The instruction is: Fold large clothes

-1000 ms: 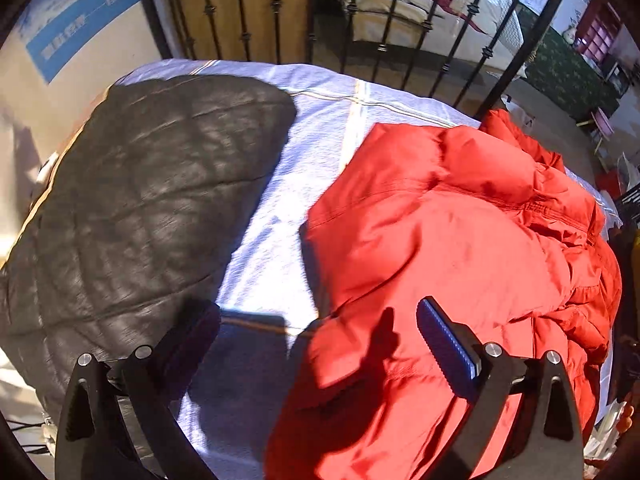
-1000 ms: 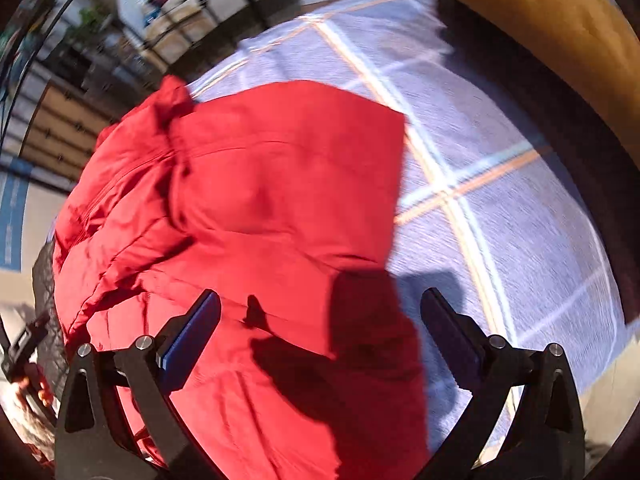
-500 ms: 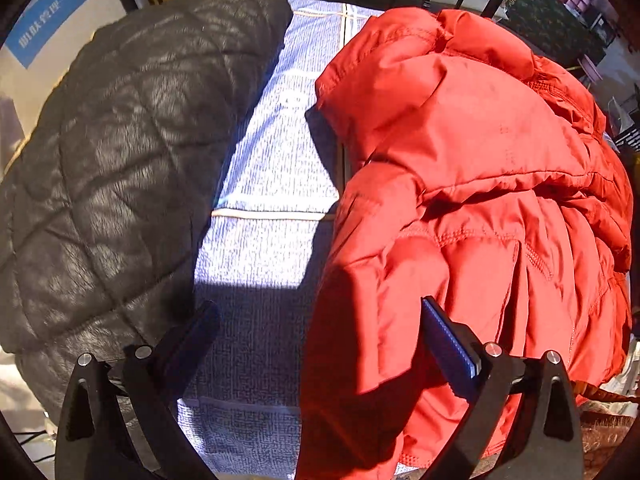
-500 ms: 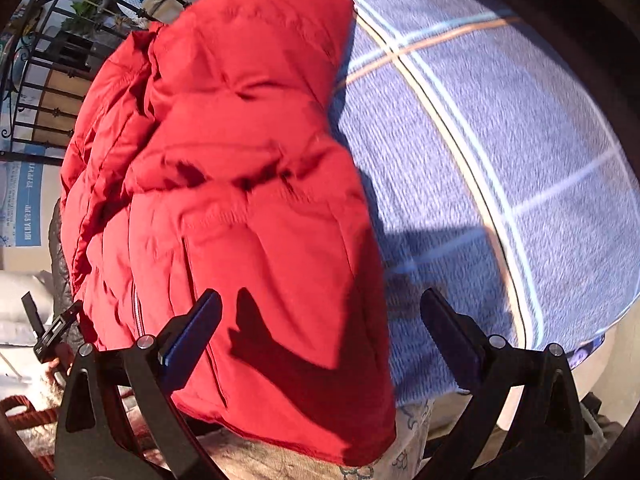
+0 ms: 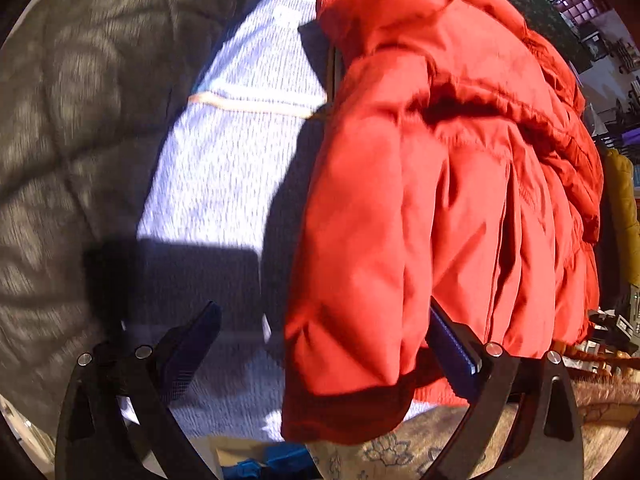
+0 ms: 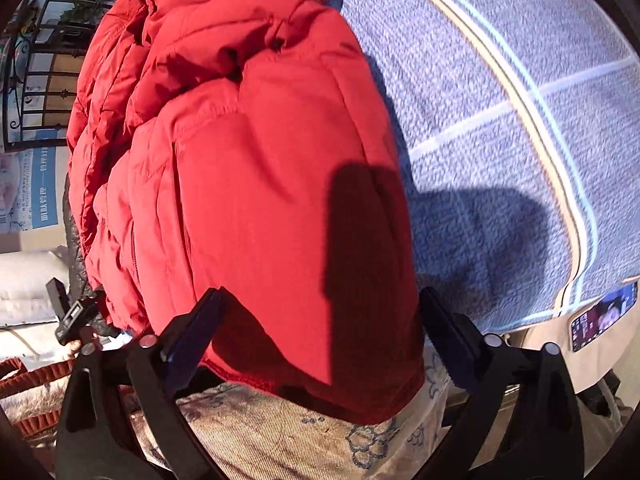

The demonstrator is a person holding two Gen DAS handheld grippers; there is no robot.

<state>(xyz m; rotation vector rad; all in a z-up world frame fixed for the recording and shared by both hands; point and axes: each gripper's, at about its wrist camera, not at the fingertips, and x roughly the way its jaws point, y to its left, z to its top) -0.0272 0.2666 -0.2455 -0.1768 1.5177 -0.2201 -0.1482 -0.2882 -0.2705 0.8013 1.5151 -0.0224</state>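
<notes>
A red puffer jacket (image 5: pixel 440 168) lies on a bed covered with a lilac checked blanket (image 5: pixel 224 168); its hem hangs over the near edge. It also shows in the right wrist view (image 6: pixel 248 168). My left gripper (image 5: pixel 324 344) is open, with the jacket's lower left corner between its jaws; the right blue pad (image 5: pixel 452 344) touches the cloth. My right gripper (image 6: pixel 320 332) is open around the jacket's lower right hem, not clamped.
A dark quilted garment (image 5: pixel 68 152) lies on the bed to the left of the jacket. The blanket (image 6: pixel 500 128) stretches to the right. A patterned bed skirt (image 6: pixel 300 436) hangs below the edge. A phone (image 6: pixel 600 316) lies at the right. An iron railing (image 6: pixel 36 60) stands behind.
Both grippers have dropped and pulled back to the near edge of the bed, and now straddle the jacket's hanging hem. The jacket has not visibly shifted. Both stayed open.
</notes>
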